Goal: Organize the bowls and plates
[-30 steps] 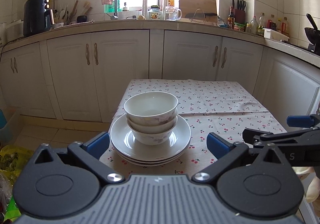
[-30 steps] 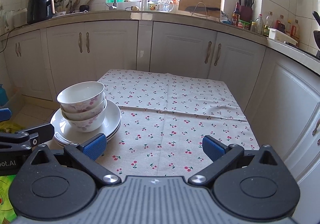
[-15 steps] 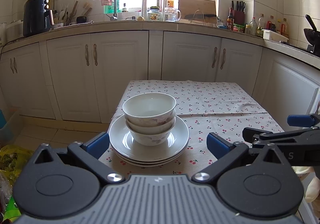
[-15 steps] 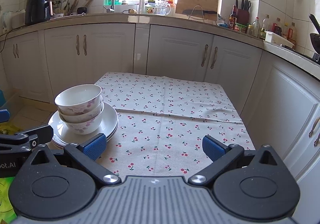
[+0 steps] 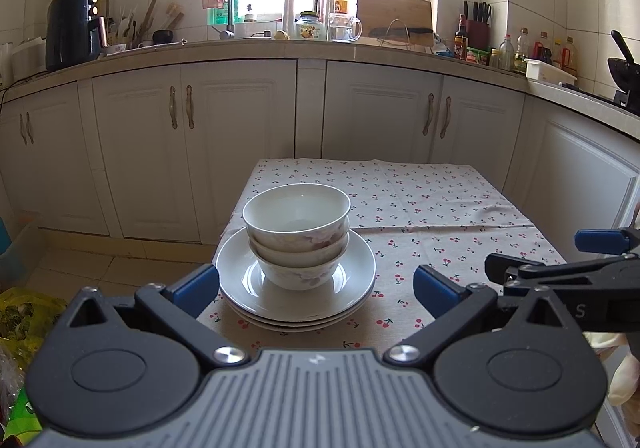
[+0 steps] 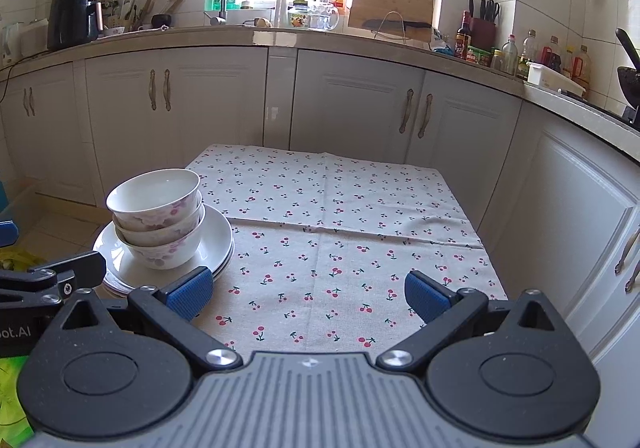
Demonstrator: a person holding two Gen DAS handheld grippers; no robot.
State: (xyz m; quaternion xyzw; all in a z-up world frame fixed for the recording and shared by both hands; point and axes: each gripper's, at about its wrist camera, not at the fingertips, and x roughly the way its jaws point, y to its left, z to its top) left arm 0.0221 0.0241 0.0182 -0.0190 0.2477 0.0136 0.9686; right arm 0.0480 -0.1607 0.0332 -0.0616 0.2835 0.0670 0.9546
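Note:
Three white floral bowls (image 5: 297, 234) are nested on a stack of white plates (image 5: 356, 280) at the near left corner of the table. The bowls (image 6: 156, 221) and plates (image 6: 218, 238) also show at the left in the right wrist view. My left gripper (image 5: 316, 286) is open and empty, just short of the plates, its blue pads either side of the stack. My right gripper (image 6: 308, 292) is open and empty over the cloth to the right of the stack.
A cherry-print cloth (image 6: 340, 232) covers the small table. White cabinets (image 5: 224, 143) and a cluttered counter (image 5: 360, 47) run behind and along the right. Bags (image 5: 20, 320) lie on the floor at left.
Both grippers have drawn back and risen slightly, so the table and dishes sit a little farther off. The dishes have not moved. Both grippers stay open.

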